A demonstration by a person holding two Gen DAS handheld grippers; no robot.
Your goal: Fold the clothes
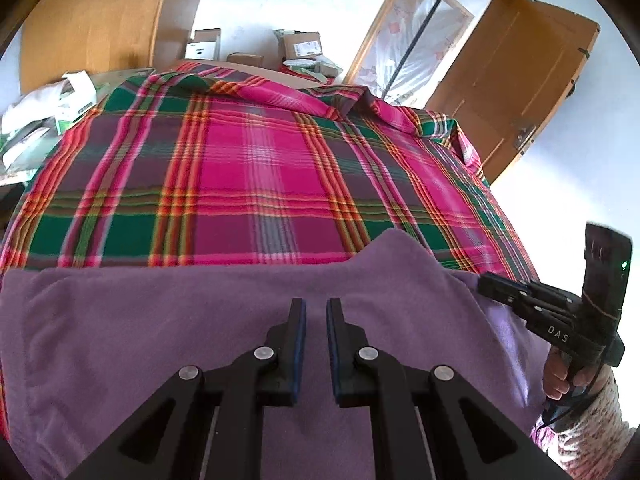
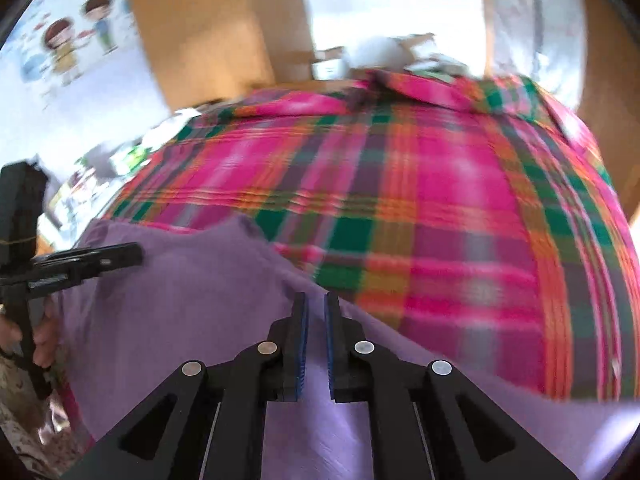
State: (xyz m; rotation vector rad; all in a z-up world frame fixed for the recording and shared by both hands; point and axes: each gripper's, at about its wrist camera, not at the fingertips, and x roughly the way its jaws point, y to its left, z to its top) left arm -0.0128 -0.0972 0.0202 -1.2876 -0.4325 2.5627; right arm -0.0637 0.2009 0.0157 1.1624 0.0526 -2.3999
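A purple fleece garment [image 1: 224,320] lies flat along the near edge of the plaid bedcover [image 1: 256,168]; the cover beyond it is bare to its far edge; the left gripper [image 1: 316,308] hovers over the fleece, jaws narrow, gripping nothing; the right gripper [image 2: 316,304] likewise, near the garment's right edge; the right view is blurred; the garment's near hem is cut off.

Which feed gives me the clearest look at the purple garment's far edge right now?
The left wrist view. It is sharp, and the purple garment shows its far edge running across the plaid blanket, with a raised bump near the right. The right wrist view is motion-blurred and shows only part of that edge.
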